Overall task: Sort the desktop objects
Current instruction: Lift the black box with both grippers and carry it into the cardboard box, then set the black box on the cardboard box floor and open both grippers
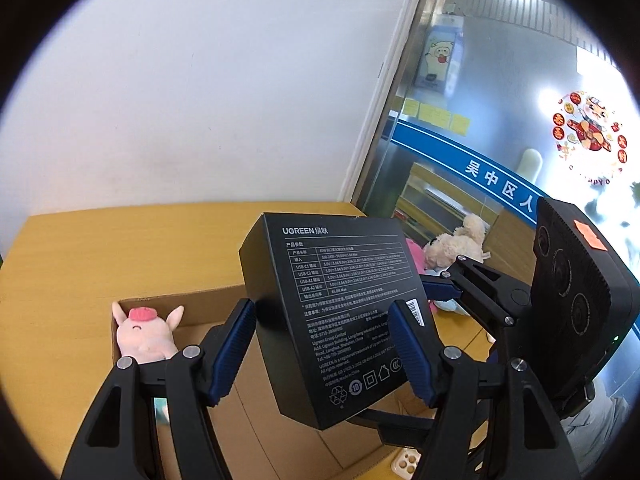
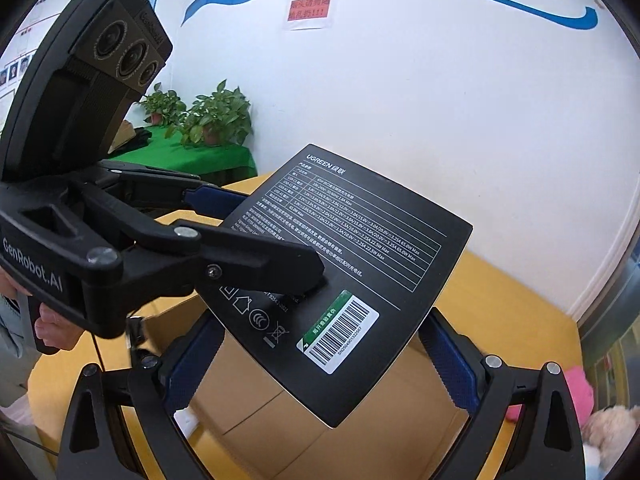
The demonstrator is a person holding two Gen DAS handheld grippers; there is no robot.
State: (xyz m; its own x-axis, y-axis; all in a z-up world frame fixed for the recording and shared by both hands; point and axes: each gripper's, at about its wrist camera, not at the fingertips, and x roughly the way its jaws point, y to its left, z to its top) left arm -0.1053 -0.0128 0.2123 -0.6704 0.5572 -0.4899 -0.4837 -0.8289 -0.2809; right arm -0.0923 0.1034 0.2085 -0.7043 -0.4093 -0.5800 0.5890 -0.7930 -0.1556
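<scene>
A black UGREEN box (image 1: 340, 312) is held in the air above an open cardboard box (image 1: 192, 304). My left gripper (image 1: 324, 344) is shut on the black box, its blue pads pressing both side edges. In the right wrist view the black box (image 2: 352, 276) fills the middle, tilted, with the left gripper clamped on it from the left. My right gripper (image 2: 320, 364) is open, its fingers spread wide under the box's lower corner and not touching it. A pink pig plush (image 1: 144, 336) sits in the cardboard box (image 2: 256, 420).
The yellow table (image 1: 72, 248) stands against a white wall and a glass partition at the right. A beige plush (image 1: 456, 244) and a pink plush (image 2: 580, 392) lie on the table right of the box. A phone case (image 1: 406, 466) lies near the front edge.
</scene>
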